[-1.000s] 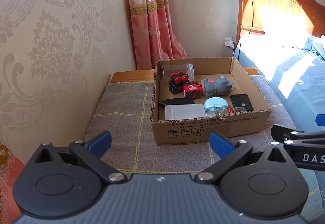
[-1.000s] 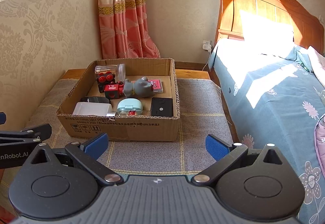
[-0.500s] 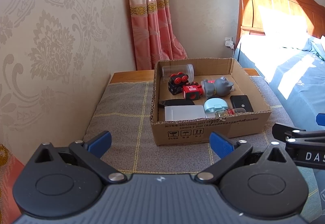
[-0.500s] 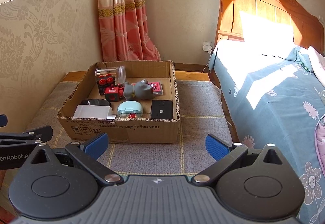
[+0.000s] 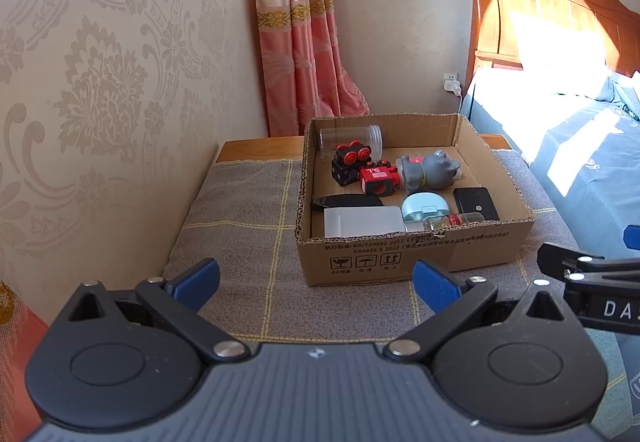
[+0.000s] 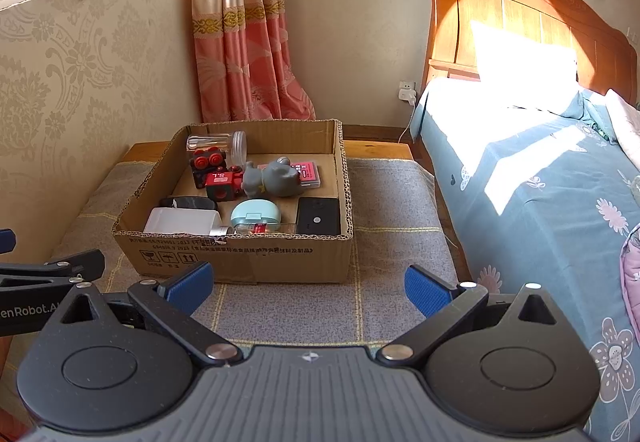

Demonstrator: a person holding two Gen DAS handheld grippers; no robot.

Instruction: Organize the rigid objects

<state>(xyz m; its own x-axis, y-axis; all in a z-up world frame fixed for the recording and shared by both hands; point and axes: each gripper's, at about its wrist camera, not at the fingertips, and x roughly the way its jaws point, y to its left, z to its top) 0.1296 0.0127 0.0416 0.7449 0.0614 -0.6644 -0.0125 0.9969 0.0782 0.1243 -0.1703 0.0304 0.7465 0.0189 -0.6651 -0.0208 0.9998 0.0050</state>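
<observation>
A shallow cardboard box (image 5: 400, 254) (image 6: 248, 254) stands on a grey checked cloth. It holds a clear jar (image 5: 350, 137), a black and red toy (image 5: 350, 161), a red cube (image 5: 376, 179), a grey cat figure (image 5: 430, 169) (image 6: 274, 177), a white box (image 5: 362, 222), a mint case (image 5: 424, 205), a black device (image 5: 476, 201) and a pink card (image 6: 308, 171). My left gripper (image 5: 316, 280) is open and empty, hovering in front of the box. My right gripper (image 6: 306, 284) is open and empty, also short of the box.
A patterned wall (image 5: 100, 101) runs along the left. A pink curtain (image 5: 308, 41) hangs behind the box. A bed with a blue floral cover (image 6: 540, 181) and wooden headboard (image 6: 520, 21) stands on the right. The cloth (image 5: 248, 209) shows left of the box.
The right gripper has drawn back a little and turned slightly; the box looks slightly farther. The left gripper has hardly moved. Both stay open.
</observation>
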